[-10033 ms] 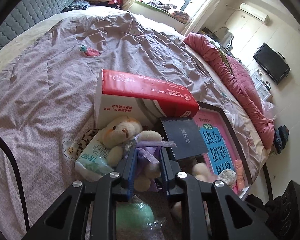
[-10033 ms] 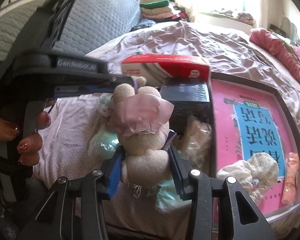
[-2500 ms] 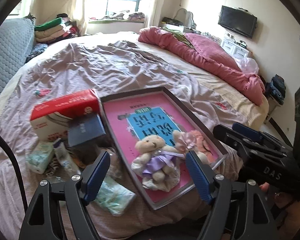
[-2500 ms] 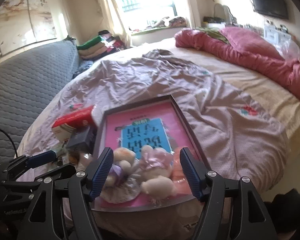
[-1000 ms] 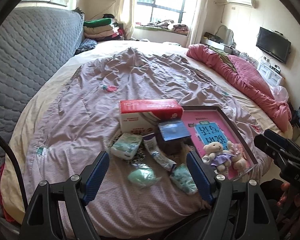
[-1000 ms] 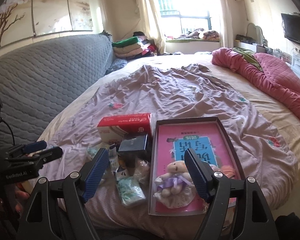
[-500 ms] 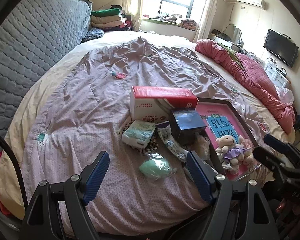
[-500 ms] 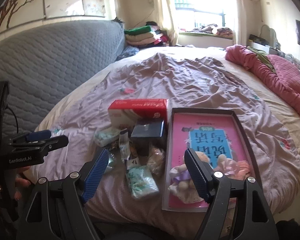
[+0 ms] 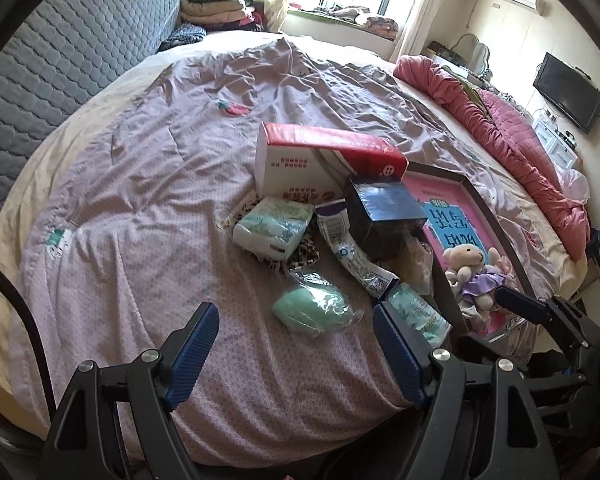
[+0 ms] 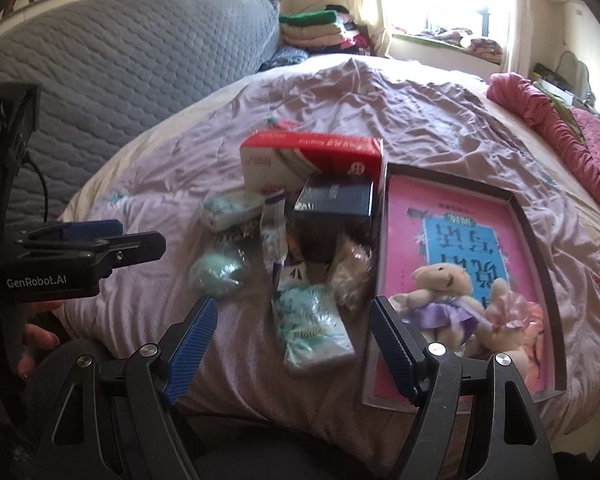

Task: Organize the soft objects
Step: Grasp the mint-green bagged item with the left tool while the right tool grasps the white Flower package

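Note:
A dark-rimmed tray (image 9: 482, 200) (image 10: 516, 204) with a pink liner lies on the bed. In it sit a cream bear in a purple dress (image 9: 470, 266) (image 10: 440, 292) and a second plush in pink (image 10: 500, 312). Left of the tray lie a green item in clear wrap (image 9: 314, 307) (image 10: 218, 272), tissue packs (image 9: 274, 228) (image 10: 312, 326), a fluffy item in a clear bag (image 10: 352, 276) and a leopard-print cloth (image 9: 300, 258). My left gripper (image 9: 296, 344) is open and empty, just in front of the green item. My right gripper (image 10: 292, 340) is open and empty over the near tissue pack.
A red and white tissue box (image 9: 320, 164) (image 10: 312, 160) and a dark blue box (image 9: 384, 210) (image 10: 334, 200) stand behind the pile. A tube-like packet (image 9: 348, 248) lies between them. A pink quilt (image 9: 512, 140) runs along the right. A grey headboard (image 10: 120, 76) stands on the left.
Both grippers have let go of the plush toys, which now sit in the tray. Both have swung left and closed in on the pile beside the tray.

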`<state>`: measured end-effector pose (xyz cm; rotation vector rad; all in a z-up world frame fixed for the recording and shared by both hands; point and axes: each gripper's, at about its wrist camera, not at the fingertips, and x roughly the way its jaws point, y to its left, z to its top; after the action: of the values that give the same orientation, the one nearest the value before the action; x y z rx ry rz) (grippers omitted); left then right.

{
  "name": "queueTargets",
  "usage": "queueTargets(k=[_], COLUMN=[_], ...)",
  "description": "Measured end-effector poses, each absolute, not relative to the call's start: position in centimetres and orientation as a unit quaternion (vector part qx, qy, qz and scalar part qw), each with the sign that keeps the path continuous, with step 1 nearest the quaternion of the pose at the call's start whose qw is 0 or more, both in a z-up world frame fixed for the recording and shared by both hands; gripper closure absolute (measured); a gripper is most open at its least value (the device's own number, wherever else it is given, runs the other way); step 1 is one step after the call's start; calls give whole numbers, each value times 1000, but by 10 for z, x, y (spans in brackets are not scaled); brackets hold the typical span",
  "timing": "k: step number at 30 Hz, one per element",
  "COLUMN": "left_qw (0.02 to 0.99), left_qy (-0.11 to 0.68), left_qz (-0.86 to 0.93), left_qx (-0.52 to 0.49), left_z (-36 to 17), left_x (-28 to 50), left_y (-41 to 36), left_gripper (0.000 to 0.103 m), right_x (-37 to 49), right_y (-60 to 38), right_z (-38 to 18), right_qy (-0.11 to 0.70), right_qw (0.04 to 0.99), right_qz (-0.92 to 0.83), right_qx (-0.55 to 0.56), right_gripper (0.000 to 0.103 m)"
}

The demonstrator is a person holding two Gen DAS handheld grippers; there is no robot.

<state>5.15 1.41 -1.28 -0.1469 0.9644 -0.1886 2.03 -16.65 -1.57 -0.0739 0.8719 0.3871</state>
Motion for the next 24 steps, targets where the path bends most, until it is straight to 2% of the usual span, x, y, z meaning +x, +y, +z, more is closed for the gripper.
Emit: queueTargets(k=[24], left_qw=[851], left_qy=[503], left_qz=[-111], left_qx=[-103], left_z=[-57], left_x=[76], left_y=[7], left_gripper=[24], right_x=[41], right_y=[-139], right_z=[-68], right_qy=[460], right_qw=[861], right_qz=[177], right_qx=[-126], right_gripper=[24])
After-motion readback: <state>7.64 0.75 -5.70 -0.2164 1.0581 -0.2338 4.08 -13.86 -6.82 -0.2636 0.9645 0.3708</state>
